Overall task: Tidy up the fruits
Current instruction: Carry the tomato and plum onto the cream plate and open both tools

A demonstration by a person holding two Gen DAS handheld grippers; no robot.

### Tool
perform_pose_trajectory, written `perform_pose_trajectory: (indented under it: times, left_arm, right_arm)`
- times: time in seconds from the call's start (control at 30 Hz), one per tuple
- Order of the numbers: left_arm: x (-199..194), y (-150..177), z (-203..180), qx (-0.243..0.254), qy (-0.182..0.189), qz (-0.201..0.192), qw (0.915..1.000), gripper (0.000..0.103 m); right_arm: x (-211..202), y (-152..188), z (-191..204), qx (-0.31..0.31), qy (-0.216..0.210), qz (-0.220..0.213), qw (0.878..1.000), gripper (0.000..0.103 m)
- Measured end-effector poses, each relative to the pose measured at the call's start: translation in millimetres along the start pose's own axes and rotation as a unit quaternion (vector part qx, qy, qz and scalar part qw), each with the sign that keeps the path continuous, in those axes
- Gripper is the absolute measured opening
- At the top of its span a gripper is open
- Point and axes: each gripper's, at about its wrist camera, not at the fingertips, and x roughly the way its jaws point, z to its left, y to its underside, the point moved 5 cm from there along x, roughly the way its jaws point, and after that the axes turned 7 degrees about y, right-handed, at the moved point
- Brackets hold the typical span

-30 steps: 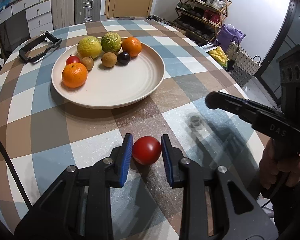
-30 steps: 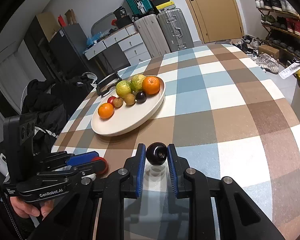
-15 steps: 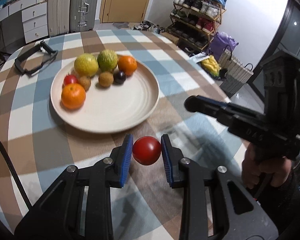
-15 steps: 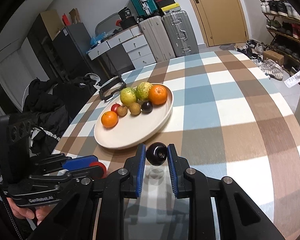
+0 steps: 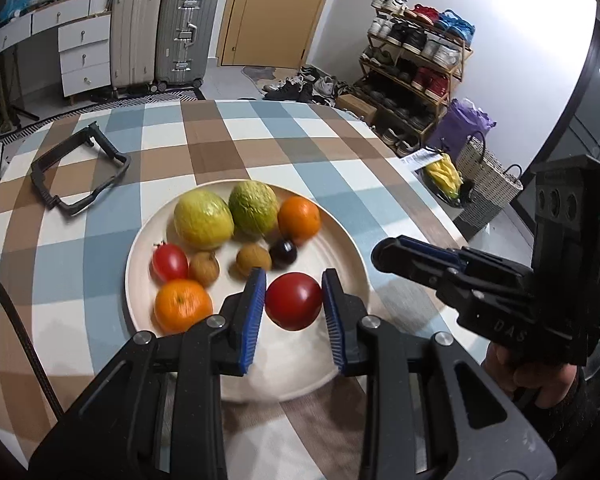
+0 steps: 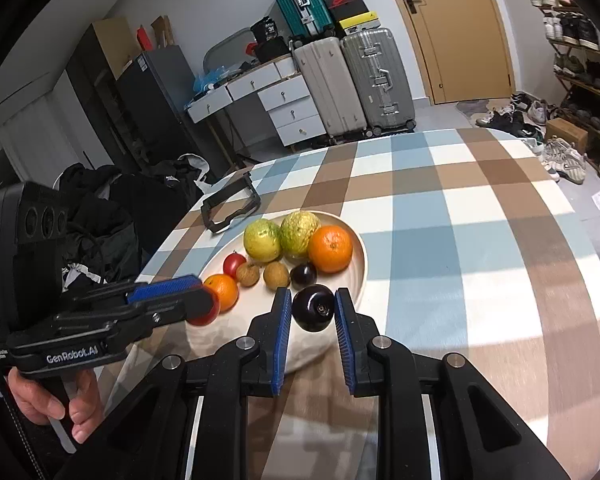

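My left gripper [image 5: 294,308] is shut on a red tomato [image 5: 293,301] and holds it above the near part of the cream plate [image 5: 352,276]. My right gripper [image 6: 313,316] is shut on a dark purple plum [image 6: 313,307] and holds it over the plate's near rim [image 6: 360,268]. The plate holds several fruits: two oranges [image 5: 183,305] [image 5: 299,216], two yellow-green fruits [image 5: 203,220], a small tomato [image 5: 169,263], two brown fruits [image 5: 253,260] and a dark plum [image 5: 283,252]. The right gripper [image 5: 384,256] shows at the right in the left wrist view.
A black frame-like object [image 5: 80,168] lies on the checkered table [image 5: 260,148] at the far left. The table edge curves at the right, with a shoe rack [image 5: 412,64] and a basket [image 5: 488,184] beyond. Suitcases [image 6: 352,80] and drawers stand behind.
Both grippers have risen and moved forward with their fruits, from over the tablecloth to over the near side of the plate.
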Motion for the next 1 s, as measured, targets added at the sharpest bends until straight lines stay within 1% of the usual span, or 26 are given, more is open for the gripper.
perform_pose_trajectory:
  times: [0.2,0.5,0.6,1.0]
  left_arm:
    - [30,-5,5,-0.002,0.011,0.014,0.9998,0.026]
    - [63,-5,2,0.006,0.025,0.033,0.9991,0.026]
    - [68,-6,-1,0.012,0.025,0.034,0.999,0.026]
    - [71,-9,-1,0.012,0.029,0.03,0.9991,0.026]
  right_arm:
    - [24,-14,-5,0.001,-0.006,0.007,1.0,0.022]
    - [50,-20,-13,0.011,-0.014,0.026,1.0,0.022]
    - [54,-20,-14,0.011,-0.014,0.028,0.999,0.022]
    - [63,-24,-18,0.021,-0.024,0.04,0.999,0.023]
